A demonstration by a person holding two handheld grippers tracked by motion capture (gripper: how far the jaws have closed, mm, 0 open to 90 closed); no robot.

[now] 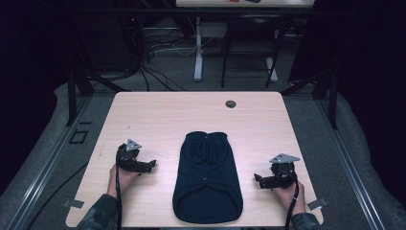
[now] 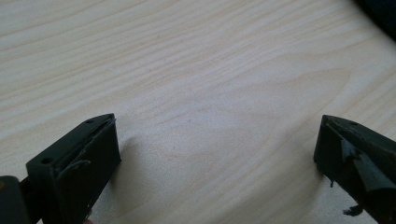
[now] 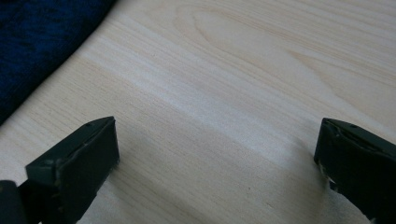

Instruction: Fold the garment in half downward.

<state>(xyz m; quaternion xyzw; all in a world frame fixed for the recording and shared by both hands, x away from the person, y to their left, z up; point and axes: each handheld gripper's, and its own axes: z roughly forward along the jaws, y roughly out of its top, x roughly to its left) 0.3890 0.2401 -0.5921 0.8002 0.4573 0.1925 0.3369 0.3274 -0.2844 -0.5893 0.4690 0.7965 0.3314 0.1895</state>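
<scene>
I hold my left claw and my right claw low over the bench, one on each side of the dark blue garment. Both have their jaws spread wide with nothing between them; in each gripper view I see bare wood between the jaw tips, with the cloth's edge at a corner. The garment lies flat in the middle of the bench's near half, lengthwise away from me, its wide hem toward me and its narrower end farther off. It looks already doubled in from the sides, though I cannot be sure.

I judge I am at the start of a fold, neither claw touching the cloth yet. Next I should bring both claws inward to the garment's side edges, slip a jaw under each, and pinch evenly so the cloth lifts without bunching.
</scene>
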